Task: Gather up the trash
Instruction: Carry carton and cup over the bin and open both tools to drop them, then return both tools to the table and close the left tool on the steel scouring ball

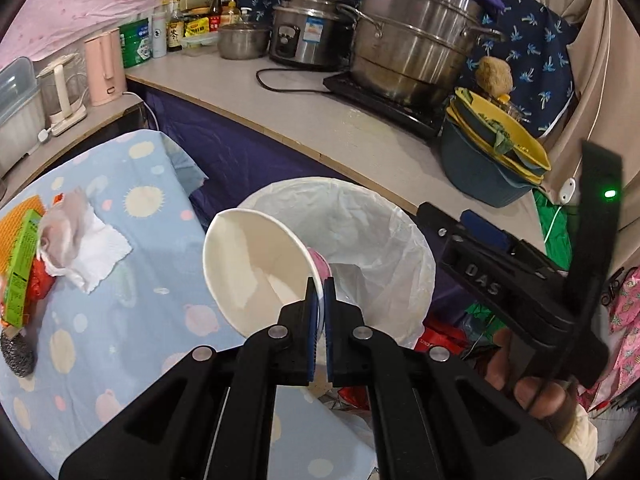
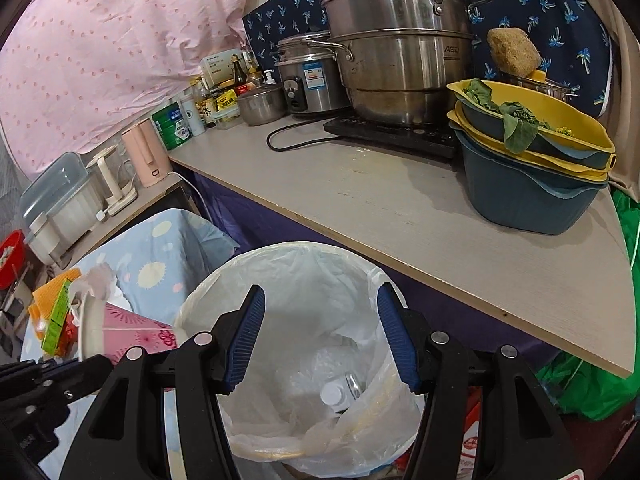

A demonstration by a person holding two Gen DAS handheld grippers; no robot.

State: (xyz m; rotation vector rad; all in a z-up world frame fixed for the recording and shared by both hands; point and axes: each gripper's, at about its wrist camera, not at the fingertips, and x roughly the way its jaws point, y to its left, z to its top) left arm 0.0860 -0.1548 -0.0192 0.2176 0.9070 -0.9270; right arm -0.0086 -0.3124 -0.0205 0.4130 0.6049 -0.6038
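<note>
ITEM 1: left gripper (image 1: 319,280). Clenched on the rim of a paper cup (image 1: 256,268); one pad inside the wall, one outside. Cup is white inside w/ pink print outside, tipped on its side, mouth facing the camera. It hangs just ahead of the fingertips, at the near-left edge of the bin.

ITEM 2: right gripper (image 2: 320,336). Released; jaws stand apart, nothing between them. Points down into the bin mouth, directly over it.

ITEM 3: trash bin (image 1: 424,256), white liner bag. Sits straight ahead of and below both grippers. Inside, seen past the right gripper's pads: clear plastic wrap and what looks like a white-capped bottle (image 2: 336,394); can't tell more.

ITEM 4: remaining trash, on the blue spotted cloth (image 1: 120,280), well to the left of the left gripper: crumpled tissue (image 1: 86,244), green box (image 1: 20,264), orange and red wrappers under it (partly hidden). Steel scourer (image 1: 18,354) beside them; trash or not, can't tell.

STEP IN HAND (judged): carrying the cup to the bin; drop not yet done. Task looks roughly midway.

NEXT MOVE NEEDS (judged): bring the cup fully over the liner opening, clear of the right gripper, then let go. Cup is light and wide; if released at the rim it could catch the liner edge or fall outside. Right gripper is free to go for the tissue pile.
</note>
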